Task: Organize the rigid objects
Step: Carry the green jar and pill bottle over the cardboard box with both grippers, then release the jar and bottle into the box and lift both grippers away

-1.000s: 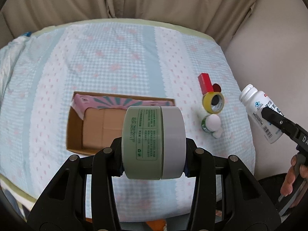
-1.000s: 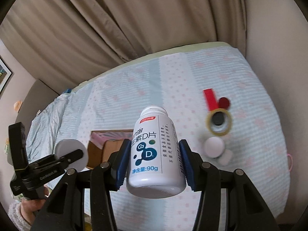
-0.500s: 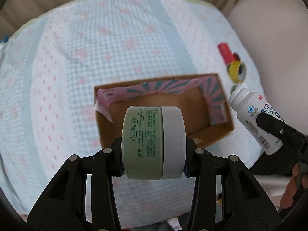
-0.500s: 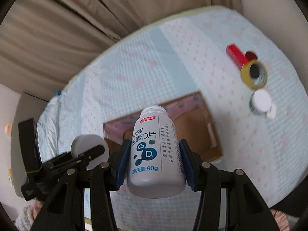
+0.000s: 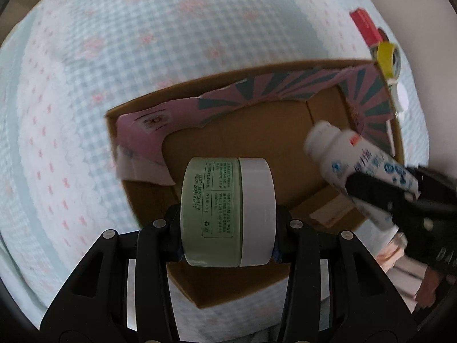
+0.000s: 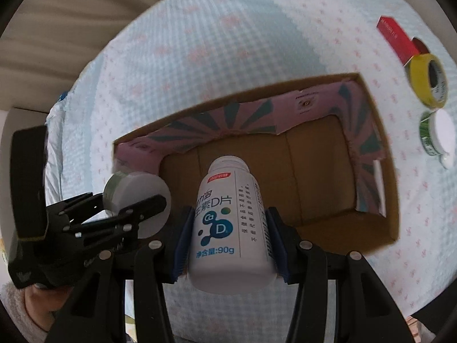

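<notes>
My left gripper [image 5: 228, 223] is shut on a green jar with a white lid [image 5: 228, 211], held on its side above the near left part of an open cardboard box [image 5: 280, 134]. My right gripper [image 6: 228, 237] is shut on a white supplement bottle [image 6: 228, 223], held above the box [image 6: 314, 177], cap pointing forward. The bottle [image 5: 362, 163] and right gripper also show at the right of the left wrist view. The jar [image 6: 137, 200] and left gripper show at the left of the right wrist view. The box's brown floor looks bare.
The box has pink and teal printed flaps folded inside. On the checked cloth right of the box lie a red box [image 6: 395, 38], a yellow tape roll [image 6: 427, 83] and a green jar with a white lid [image 6: 437, 131]. Curtains hang behind the table.
Both grippers have moved forward and down over the box with their loads. The box now fills the middle of both views, and the bottle has come over its right part.
</notes>
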